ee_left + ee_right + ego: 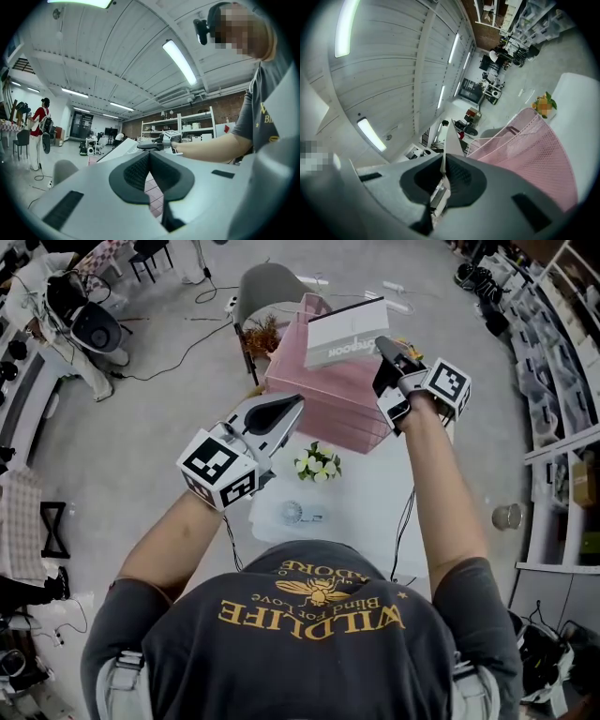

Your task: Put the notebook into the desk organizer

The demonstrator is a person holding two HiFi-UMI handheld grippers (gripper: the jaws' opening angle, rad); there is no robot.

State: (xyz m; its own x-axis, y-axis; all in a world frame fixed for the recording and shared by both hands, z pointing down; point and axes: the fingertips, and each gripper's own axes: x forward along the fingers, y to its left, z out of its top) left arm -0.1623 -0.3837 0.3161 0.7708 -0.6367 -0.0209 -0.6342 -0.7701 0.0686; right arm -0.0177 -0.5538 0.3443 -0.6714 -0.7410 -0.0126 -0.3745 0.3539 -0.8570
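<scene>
A pink mesh desk organizer (330, 395) stands at the far end of the white table (375, 493). Just above its top, a white notebook (347, 332) hangs tilted, my right gripper (382, 345) shut on its right edge. In the right gripper view the notebook (450, 138) shows as a thin edge pinched between the jaws of the right gripper (443, 161), with the organizer (529, 150) to the right. My left gripper (296, 403) hovers beside the organizer's near left corner, shut and holding nothing. In the left gripper view the left gripper (150, 155) points toward the notebook (119, 149).
A small pot of white flowers (318, 463) and a round clear object (291, 513) sit on the table near me. An orange plant (261, 337) stands behind the organizer's left side, with a grey chair (267, 282) beyond it. Shelving (562, 381) lines the right wall. Cables cross the floor.
</scene>
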